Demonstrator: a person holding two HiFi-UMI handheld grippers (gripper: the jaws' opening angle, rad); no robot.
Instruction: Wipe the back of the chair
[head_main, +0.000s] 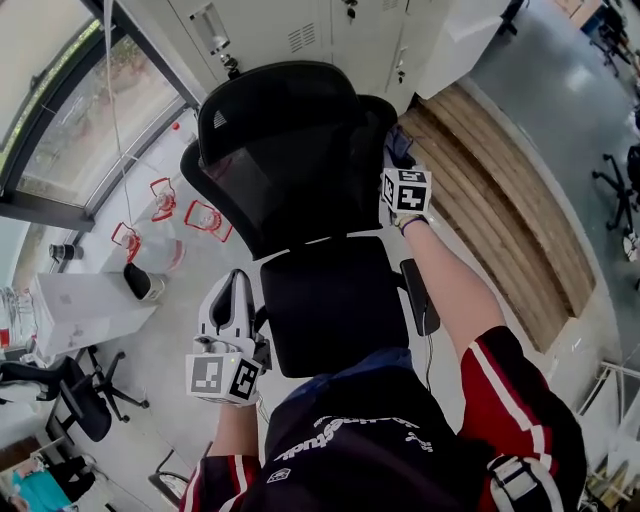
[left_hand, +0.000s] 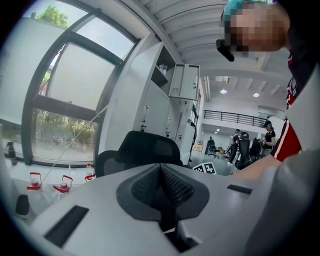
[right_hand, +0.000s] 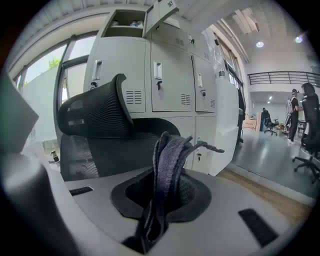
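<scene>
A black office chair stands in front of me, seen from above in the head view: mesh back (head_main: 275, 195), headrest (head_main: 275, 100) and seat (head_main: 330, 300). My right gripper (head_main: 394, 165) is at the right edge of the chair's back, shut on a purple-grey cloth (head_main: 401, 143). The right gripper view shows the cloth (right_hand: 170, 150) sticking up between the jaws, with the mesh back (right_hand: 95, 152) just ahead on the left. My left gripper (head_main: 238, 285) hangs low by the seat's left side. In the left gripper view its jaws (left_hand: 161, 172) are pressed together with nothing in them.
White lockers (head_main: 330, 30) stand right behind the chair. To the right lies a wooden floor strip (head_main: 500, 200). Red-handled jars (head_main: 205, 218) sit on the floor by the window at the left. A white desk (head_main: 80, 310) and other chairs (head_main: 75, 395) stand at the lower left.
</scene>
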